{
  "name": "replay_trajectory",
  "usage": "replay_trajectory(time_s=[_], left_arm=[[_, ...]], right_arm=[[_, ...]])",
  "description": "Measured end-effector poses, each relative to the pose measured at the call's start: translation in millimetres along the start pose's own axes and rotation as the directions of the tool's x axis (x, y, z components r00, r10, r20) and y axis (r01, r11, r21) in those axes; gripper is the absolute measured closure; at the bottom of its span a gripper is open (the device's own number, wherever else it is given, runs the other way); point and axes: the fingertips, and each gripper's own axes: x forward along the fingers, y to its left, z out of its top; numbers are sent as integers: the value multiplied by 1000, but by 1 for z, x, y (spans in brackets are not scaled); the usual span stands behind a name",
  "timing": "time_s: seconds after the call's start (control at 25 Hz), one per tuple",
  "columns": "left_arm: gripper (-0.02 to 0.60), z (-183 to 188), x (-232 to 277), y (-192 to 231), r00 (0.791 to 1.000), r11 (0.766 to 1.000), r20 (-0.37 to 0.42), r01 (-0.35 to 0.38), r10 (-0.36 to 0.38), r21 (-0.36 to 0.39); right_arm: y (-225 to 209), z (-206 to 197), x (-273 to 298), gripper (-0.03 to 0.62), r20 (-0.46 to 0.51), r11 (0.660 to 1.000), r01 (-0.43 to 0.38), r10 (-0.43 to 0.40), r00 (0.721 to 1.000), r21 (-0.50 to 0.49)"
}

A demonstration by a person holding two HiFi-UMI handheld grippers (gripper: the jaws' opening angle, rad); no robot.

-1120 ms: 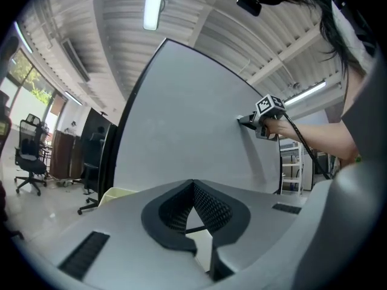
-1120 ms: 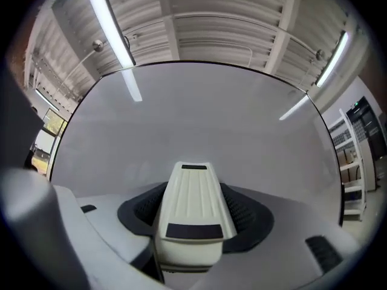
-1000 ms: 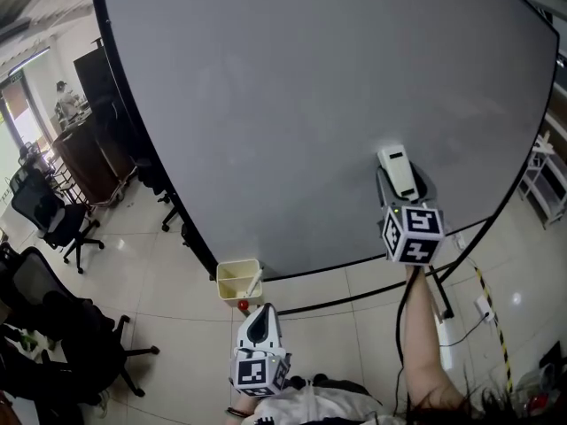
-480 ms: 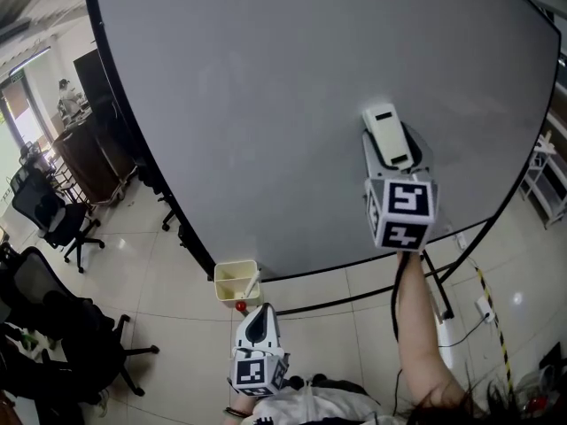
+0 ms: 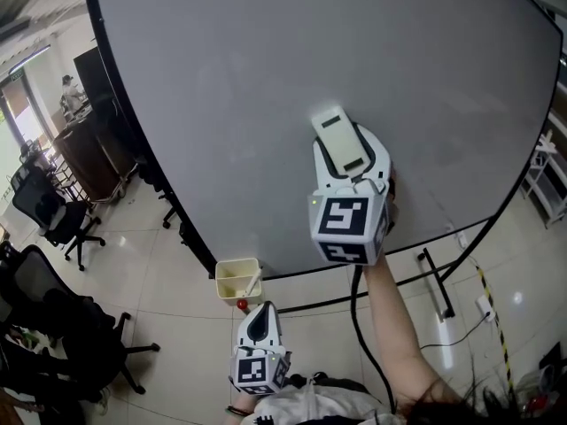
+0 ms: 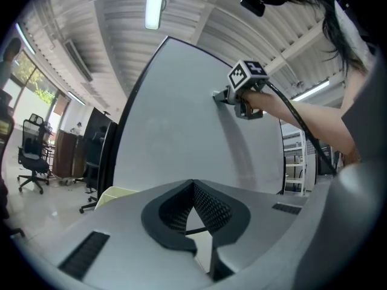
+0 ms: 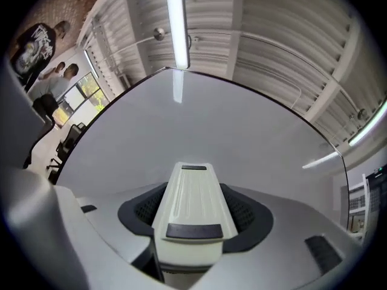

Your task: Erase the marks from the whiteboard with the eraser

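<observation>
Pinched by its long sides in the right claw [image 7: 195, 219], the eraser [image 7: 192, 189] looks light and stiff, the whiteboard [image 5: 248, 87] just ahead; the left claw [image 6: 193, 210] is pressed together, empty.

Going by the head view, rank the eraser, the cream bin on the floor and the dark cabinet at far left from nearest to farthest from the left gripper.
From the left gripper:
1. Cream bin, on the floor just ahead of it.
2. Eraser, up and to the right, held in the right gripper at the whiteboard.
3. Dark cabinet, far left, beyond the board's edge.
</observation>
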Motion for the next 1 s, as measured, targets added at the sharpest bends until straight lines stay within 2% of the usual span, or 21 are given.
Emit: replay_trajectory(time_s=[0.12, 0.24, 0.36, 0.44, 0.56, 0.64, 0.72, 0.84, 0.92, 1.0], left_arm=[[578, 7, 2, -3, 1000, 1000, 3, 9, -9, -14], [578, 5, 3, 2, 1000, 1000, 8, -10, 10, -14], [578, 3, 3, 1, 1000, 1000, 15, -11, 12, -9], [578, 8, 3, -6, 1000, 1000, 19, -6, 7, -25], [578, 17, 5, -11, 1000, 999, 13, -2, 3, -53], [578, 15, 5, -10, 1000, 999, 10, -3, 4, -46], [578, 11, 4, -7, 1000, 1000, 10, 2, -1, -22], [578, 10, 4, -3, 1000, 1000, 18, -4, 4, -12], [578, 7, 3, 2, 1000, 1000, 26, -17, 17, -6], [578, 8, 1, 4, 999, 1000, 23, -28, 28, -7]], right_arm=[[11, 14, 4, 315, 21, 1000, 9, -9, 1000, 6], [75, -33, -12, 315, -40, 993, -82, 79, 996, -90], [129, -75, -30, 315, -109, 959, -162, 140, 984, -233], [120, -64, -26, 316, -88, 962, -137, 119, 989, -236], [74, -13, -4, 316, -20, 991, -73, 71, 997, -110], [60, 6, 2, 316, 0, 996, -70, 70, 998, -47], [68, -6, -4, 315, -14, 995, -67, 66, 998, -79], [108, -67, -24, 315, -105, 977, -107, 89, 990, -182], [122, -96, -34, 315, -151, 970, -133, 103, 983, -202], [113, -89, -31, 315, -138, 977, -118, 94, 986, -178]])
